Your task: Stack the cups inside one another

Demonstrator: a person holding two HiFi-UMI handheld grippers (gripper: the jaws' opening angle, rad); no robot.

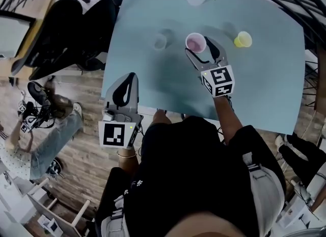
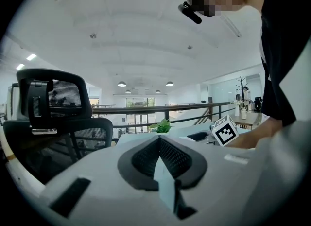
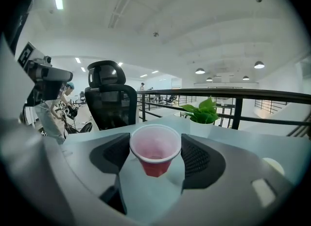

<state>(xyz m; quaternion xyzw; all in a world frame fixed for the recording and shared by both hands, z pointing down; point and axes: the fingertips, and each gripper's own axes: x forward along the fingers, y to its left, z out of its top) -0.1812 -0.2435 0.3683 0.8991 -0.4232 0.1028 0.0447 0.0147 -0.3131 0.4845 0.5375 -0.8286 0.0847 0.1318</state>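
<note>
One red, pale-lined cup point(image 3: 155, 153), upright, is clamped by the right gripper point(image 3: 155, 162); left gripper point(image 2: 159, 147) closed.

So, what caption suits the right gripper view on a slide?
Red cup between the jaws of the right gripper, potted plant behind on the table.

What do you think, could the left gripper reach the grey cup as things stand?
Probably yes: the left gripper, shut, is at the near edge of the table, and only bare surface lies between it and the grey cup. It would need to open first.
</note>
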